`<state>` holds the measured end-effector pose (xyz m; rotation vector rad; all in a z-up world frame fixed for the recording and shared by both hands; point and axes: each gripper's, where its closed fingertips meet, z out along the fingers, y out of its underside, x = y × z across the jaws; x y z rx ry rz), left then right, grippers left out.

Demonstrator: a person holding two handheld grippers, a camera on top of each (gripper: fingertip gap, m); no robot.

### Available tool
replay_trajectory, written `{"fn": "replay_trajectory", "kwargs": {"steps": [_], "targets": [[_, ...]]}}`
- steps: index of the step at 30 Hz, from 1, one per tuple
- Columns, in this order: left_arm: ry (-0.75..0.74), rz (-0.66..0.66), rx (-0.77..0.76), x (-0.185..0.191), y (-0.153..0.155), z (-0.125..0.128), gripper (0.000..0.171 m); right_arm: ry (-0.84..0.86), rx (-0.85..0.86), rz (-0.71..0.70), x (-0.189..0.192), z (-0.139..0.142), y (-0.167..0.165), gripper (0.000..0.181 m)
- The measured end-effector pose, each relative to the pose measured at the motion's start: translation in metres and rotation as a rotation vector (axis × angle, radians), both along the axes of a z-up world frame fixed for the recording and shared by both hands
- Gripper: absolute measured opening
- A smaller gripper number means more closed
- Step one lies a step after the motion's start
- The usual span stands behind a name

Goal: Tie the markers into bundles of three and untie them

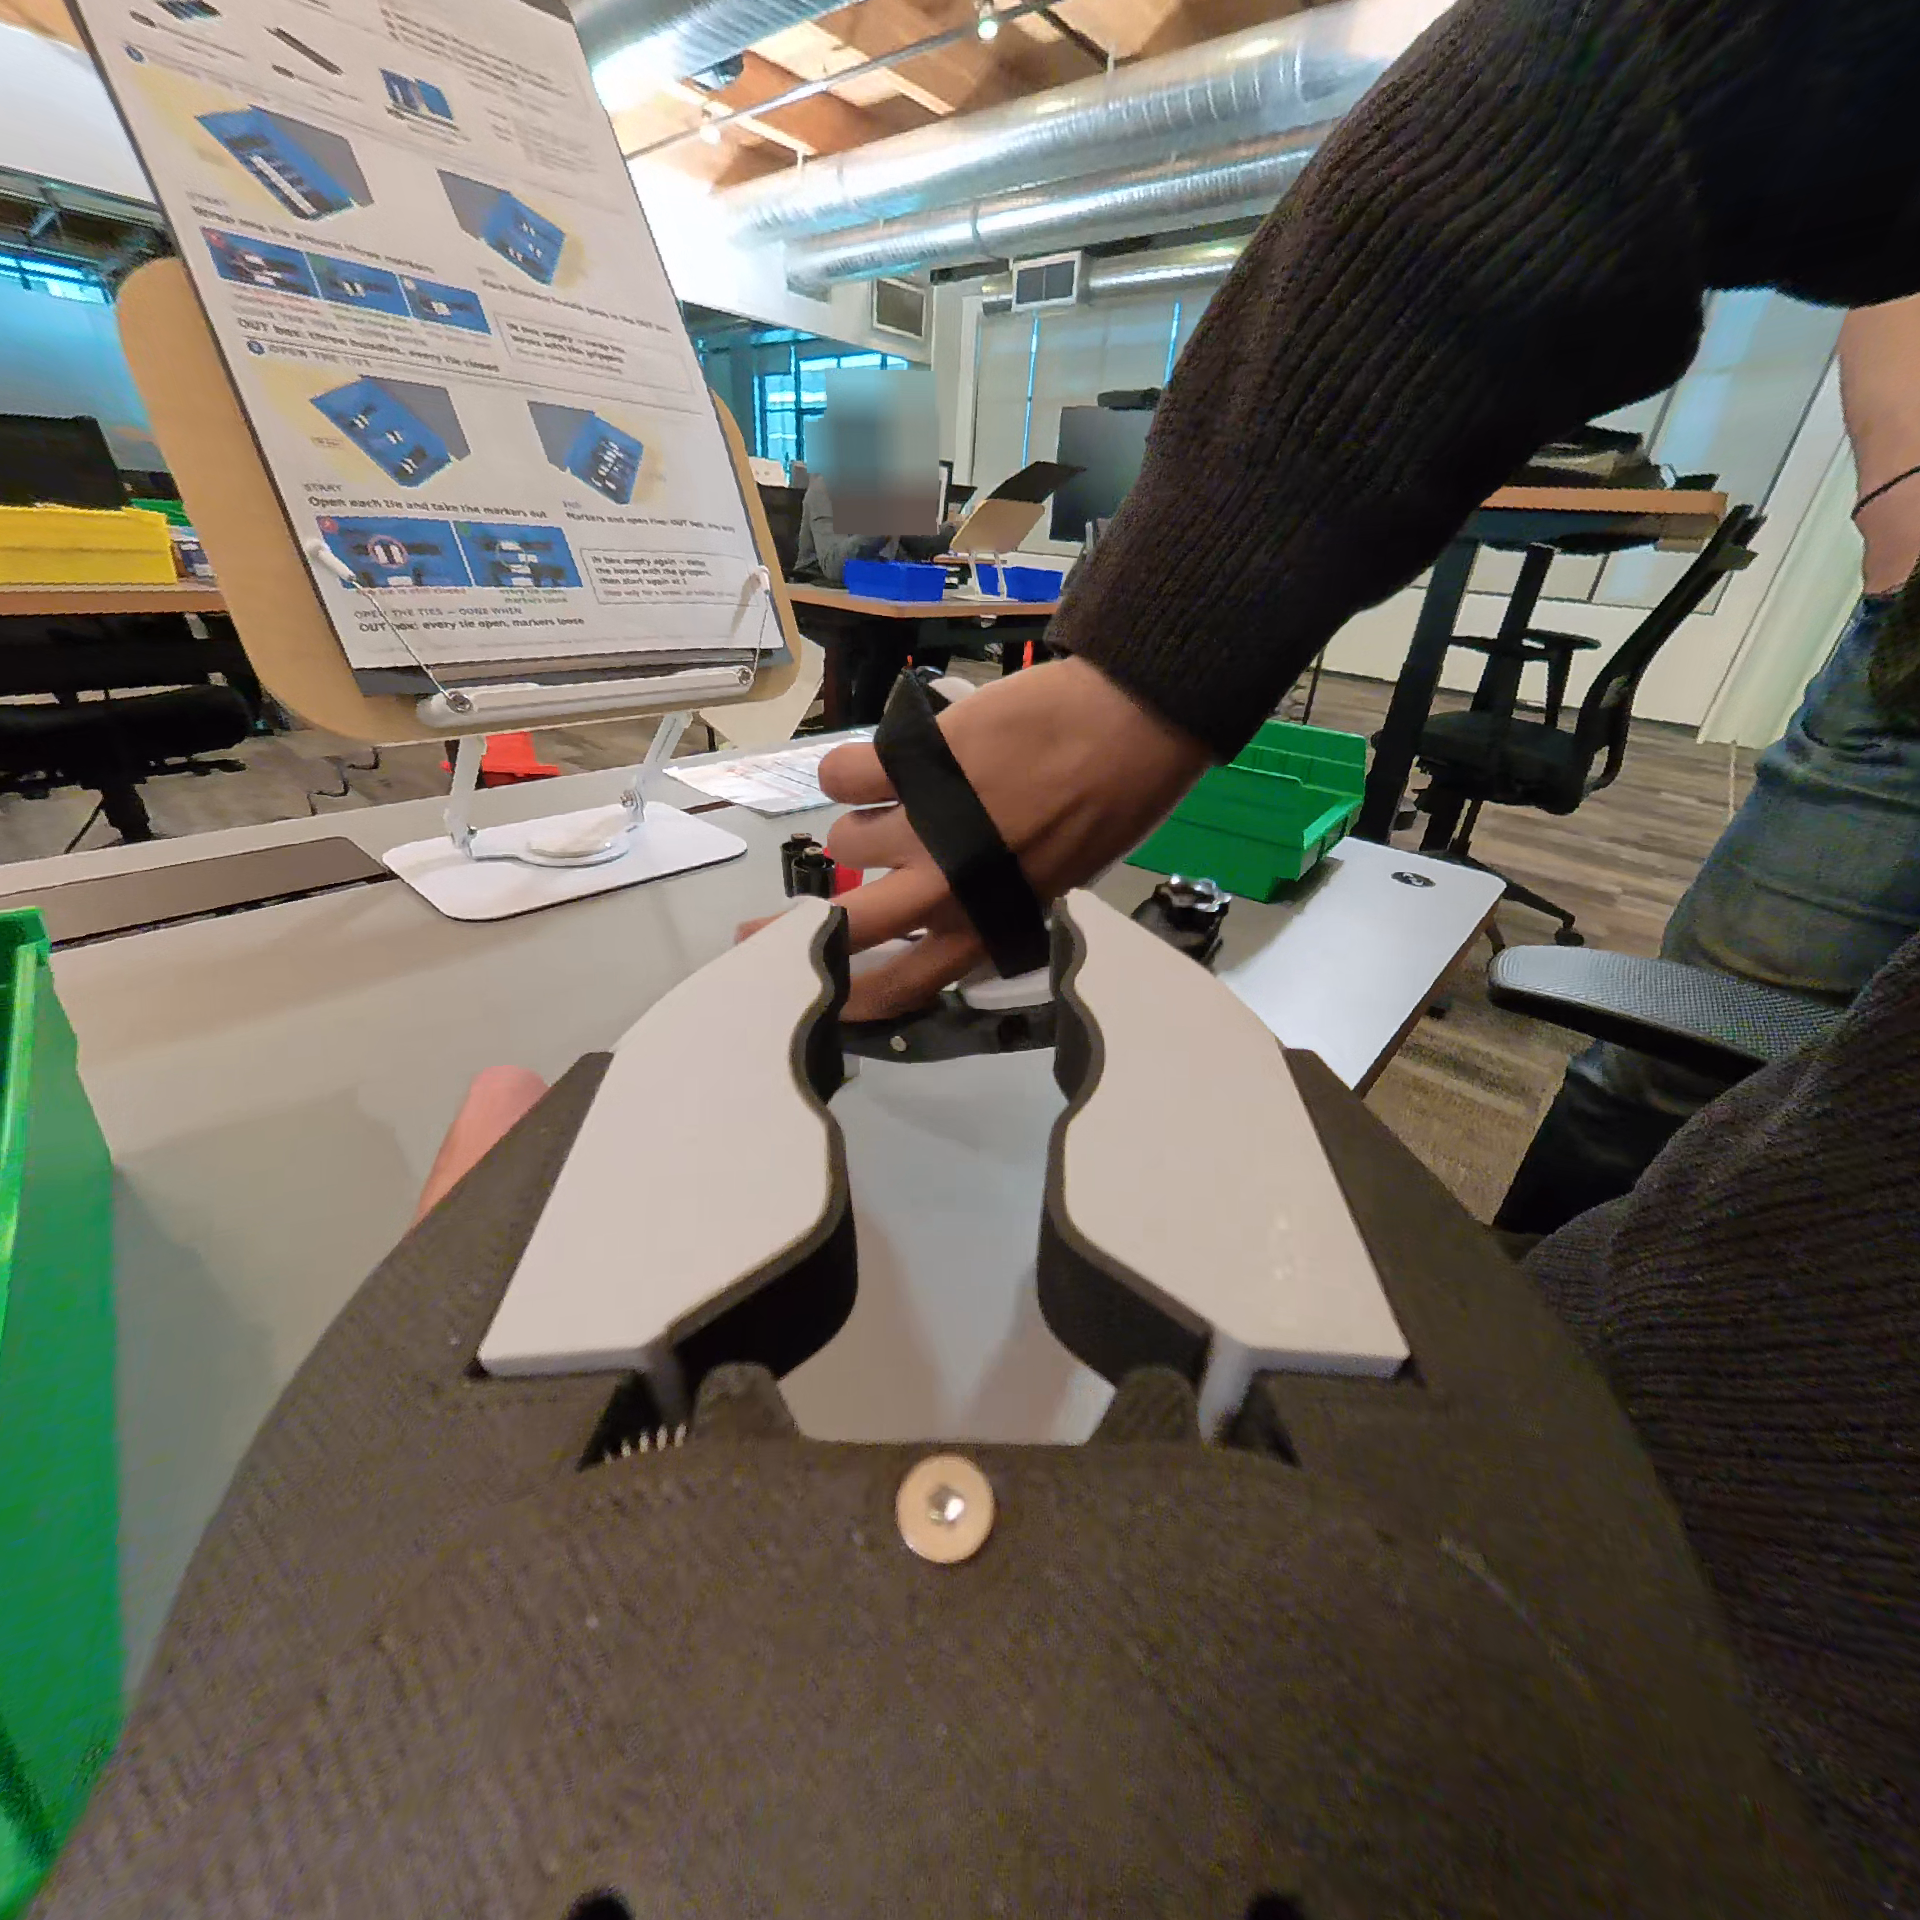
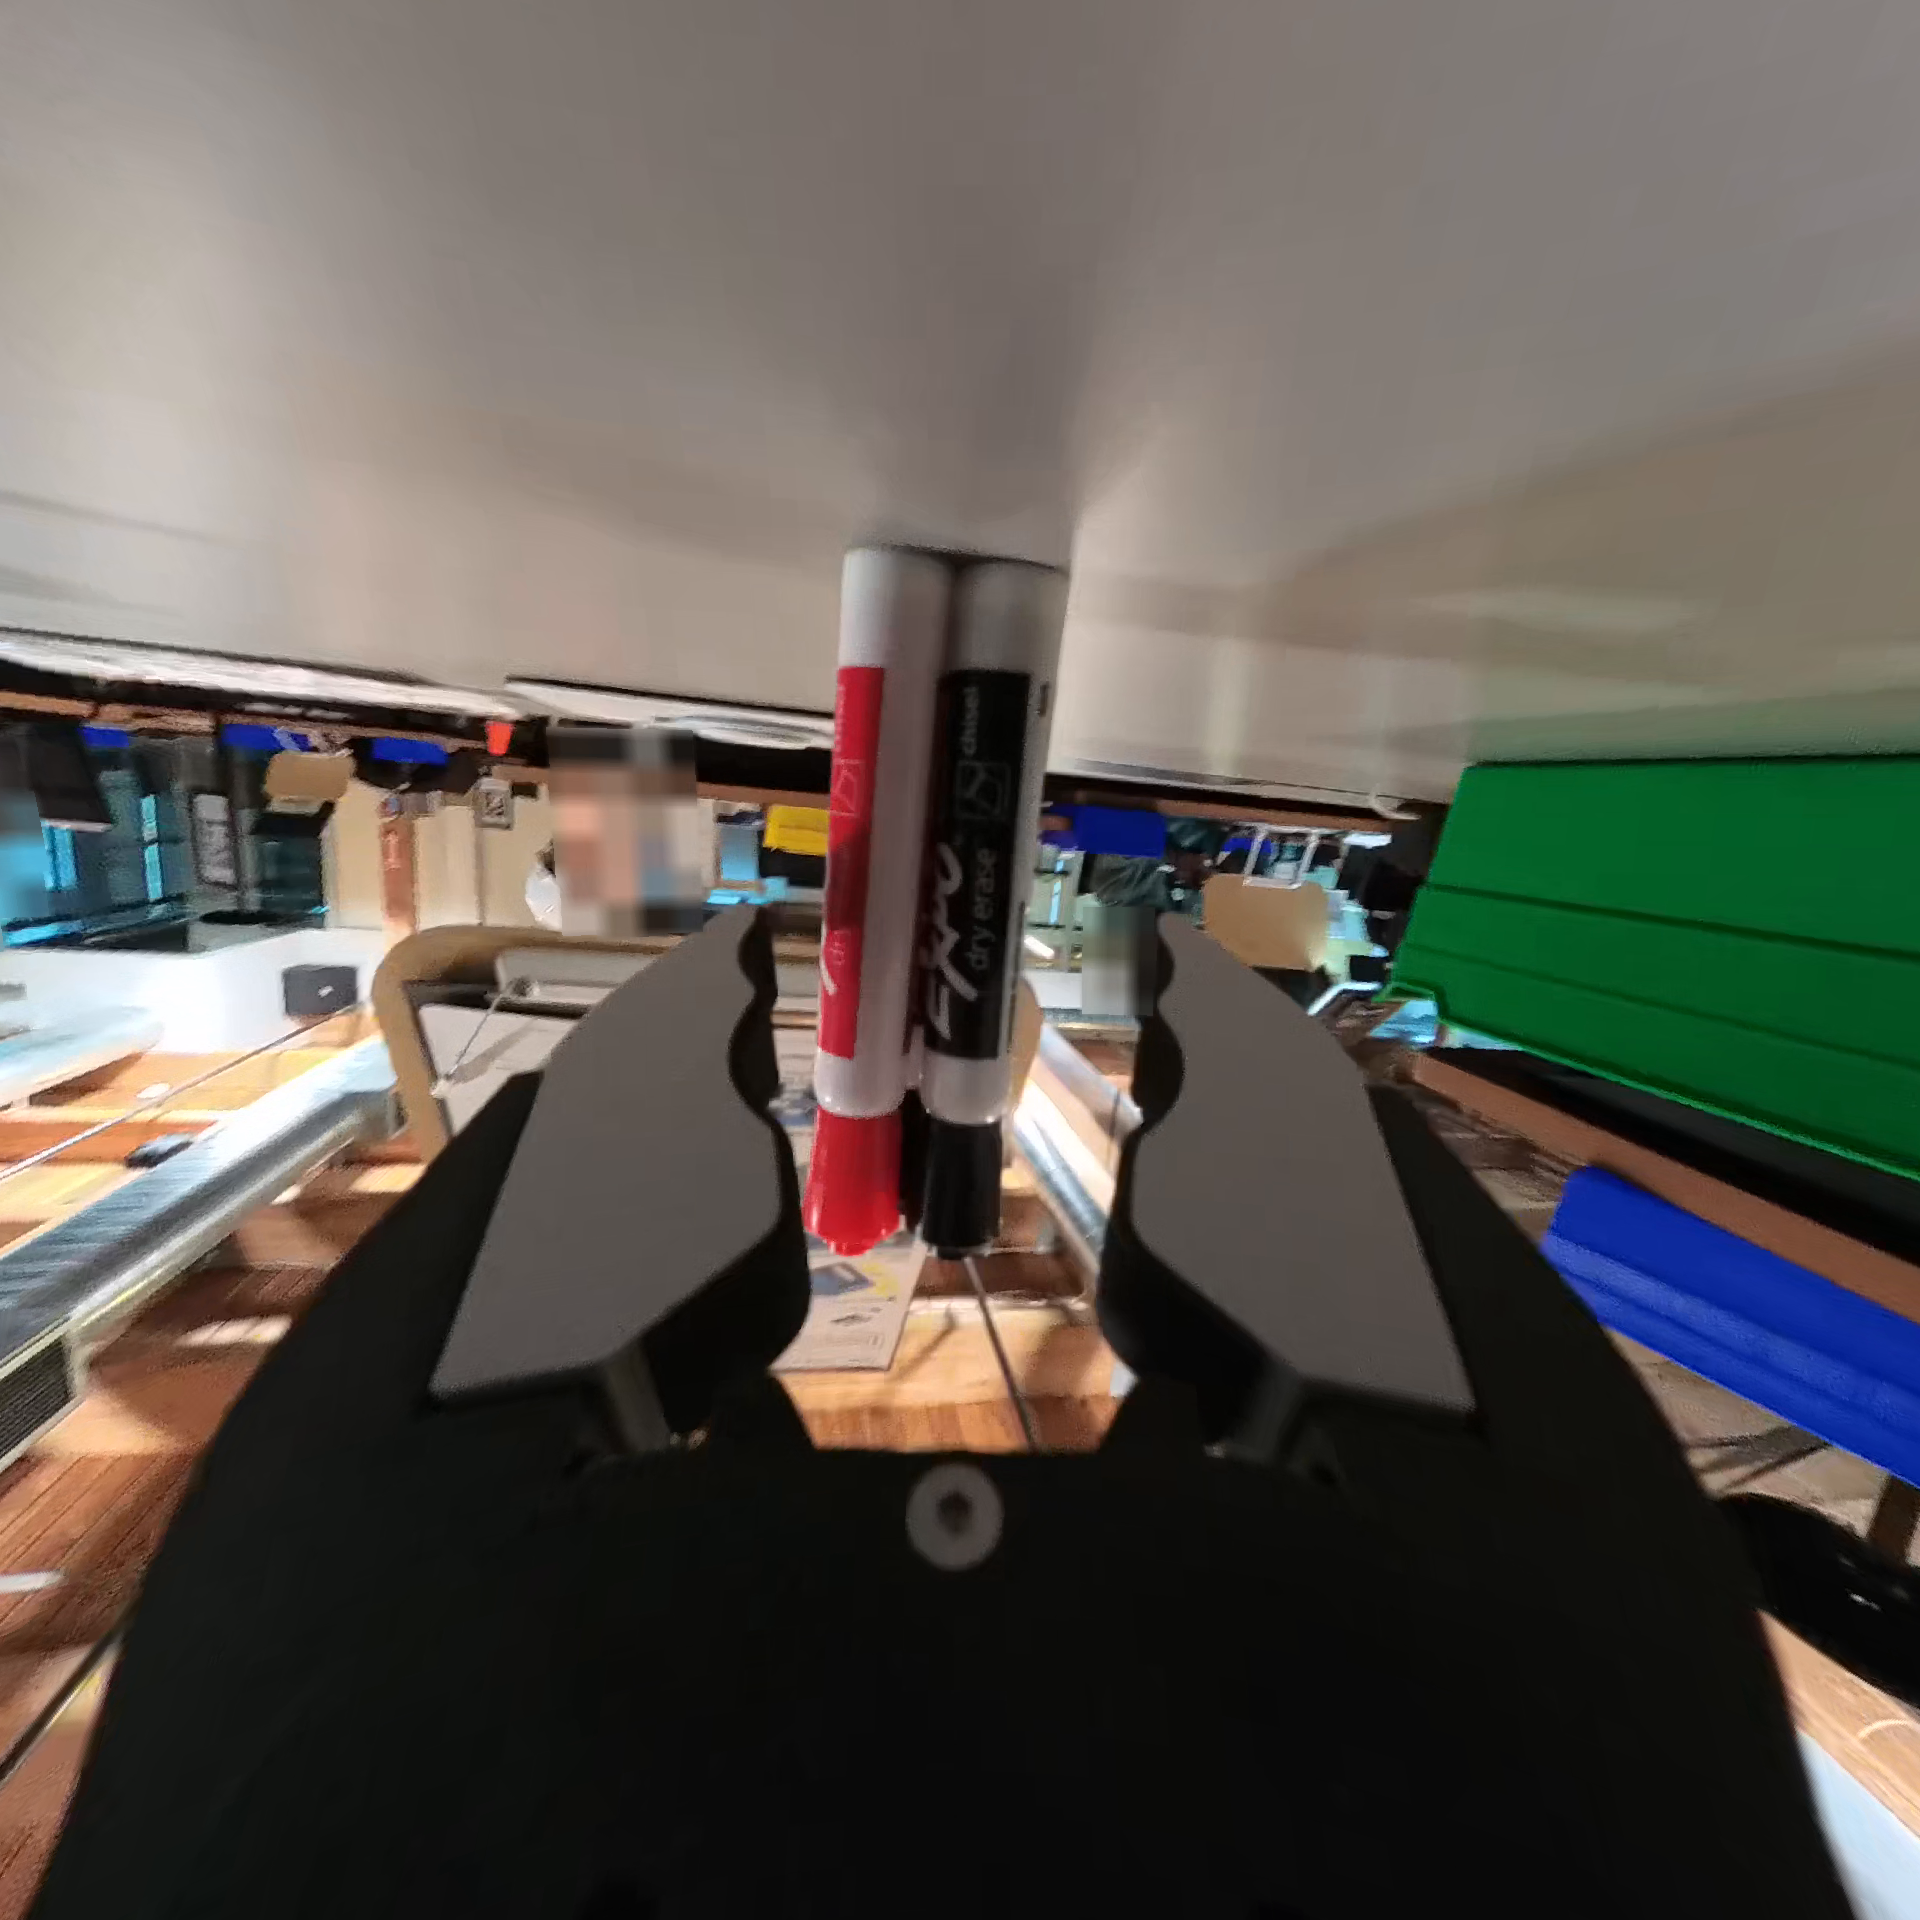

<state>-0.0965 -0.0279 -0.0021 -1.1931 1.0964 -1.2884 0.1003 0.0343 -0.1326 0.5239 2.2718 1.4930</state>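
Right hand-held gripper [image 2: 956, 997]: turned upside down, black fingers spread wide, grasping nothing, straddling the markers [image 2: 940, 894] without touching them. Seemingly inverted to close on the barrels from the side while they stand on end. Markers: upright on the pale bench [image 2: 623, 312], pressed together; one red-capped, one black-capped, a third barely glimpsed behind. No tie visible. Left hand-held gripper [image 1: 940, 966]: white fingers released, empty, held back near the bench edge, aimed at the right hand [image 1: 997, 821]. Beyond: green bin [image 1: 1262, 821] and document stand [image 1: 561, 831].
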Motion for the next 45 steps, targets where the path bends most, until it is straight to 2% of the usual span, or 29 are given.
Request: {"fn": "replay_trajectory", "kwargs": {"steps": [3, 8, 11, 16, 19, 21, 22, 29, 32, 38, 40, 45], "targets": [[-0.001, 0.001, -0.007, 0.0, 0.001, 0.0, 0.037, -0.078, 0.054, -0.071, 0.011, 0.009, 0.009, 0.074], [0.009, 0.005, -0.001, 0.0, 0.001, -0.002, 0.037, -0.09, 0.038, -0.27, 0.014, 0.006, 0.004, 0.07], [0.013, 0.008, 0.006, 0.0, 0.001, -0.003, 0.037, -0.107, 0.027, -0.434, 0.011, 0.005, -0.001, 0.07], [0.01, 0.026, 0.016, -0.004, 0.001, -0.001, 0.038, -0.15, -0.057, -0.855, 0.001, 0.0, -0.024, 0.072], [-0.012, 0.039, 0.004, -0.011, 0.003, 0.003, 0.038, -0.227, -0.12, -0.978, -0.009, 0.007, -0.03, 0.071], [-0.029, 0.043, -0.008, -0.016, 0.004, 0.006, 0.038, -0.244, -0.153, -1.081, -0.015, 0.008, -0.039, 0.081], [-0.034, 0.048, -0.01, -0.018, 0.005, 0.007, 0.038, -0.234, -0.155, -1.117, -0.018, 0.007, -0.039, 0.079], [-0.063, 0.072, -0.028, -0.027, 0.011, 0.011, 0.038, -0.174, -0.068, -1.112, -0.021, 0.005, -0.019, 0.073], [-0.061, 0.072, -0.026, -0.026, 0.011, 0.01, 0.038, -0.156, -0.04, -1.04, -0.019, 0.004, -0.009, 0.077], [-0.039, 0.07, -0.007, -0.023, 0.008, 0.007, 0.038, -0.133, -0.053, -1.059, -0.014, 0.0, -0.014, 0.083], [-0.035, 0.068, -0.007, -0.022, 0.008, 0.006, 0.038, -0.143, -0.037, -1.041, -0.009, 0.003, -0.012, 0.092], [-0.03, 0.061, -0.006, -0.021, 0.006, 0.005, 0.038, -0.112, -0.038, -1.084, 0.0, 0.003, -0.017, 0.092]]}}
